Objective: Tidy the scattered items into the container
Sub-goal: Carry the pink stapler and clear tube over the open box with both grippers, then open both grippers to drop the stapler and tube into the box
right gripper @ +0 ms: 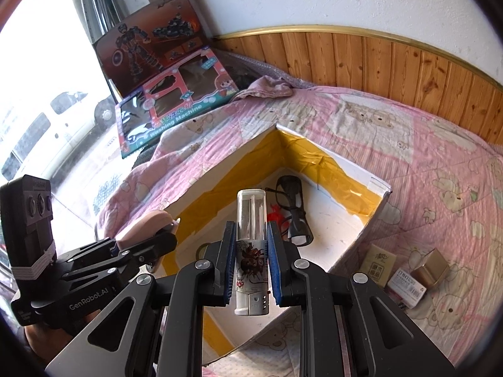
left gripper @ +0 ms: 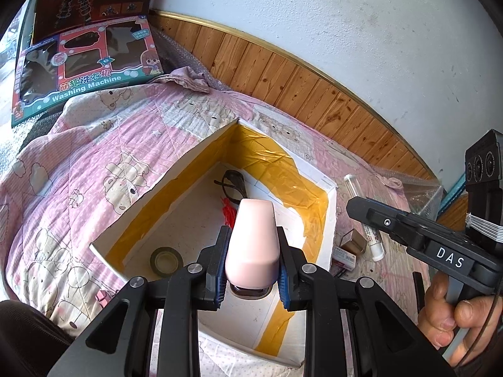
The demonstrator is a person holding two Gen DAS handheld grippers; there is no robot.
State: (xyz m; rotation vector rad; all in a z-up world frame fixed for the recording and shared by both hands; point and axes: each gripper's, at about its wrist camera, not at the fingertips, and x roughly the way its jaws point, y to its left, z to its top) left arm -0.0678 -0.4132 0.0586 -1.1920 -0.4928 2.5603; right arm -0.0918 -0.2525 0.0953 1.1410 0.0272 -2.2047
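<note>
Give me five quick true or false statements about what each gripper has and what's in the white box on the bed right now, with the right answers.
1. The left gripper is clamped on a pale pink rounded plastic object. True.
2. The right gripper is open and holds nothing. False: it grips a clear-capped white tube with a cartoon print.
3. Black-framed glasses lie inside the white cardboard box lined with yellow tape. True.
4. The small gold-coloured box is inside the cardboard box. False: it sits outside on the pink bear-print quilt.
5. A roll of tape lies on the box floor. True.
</note>
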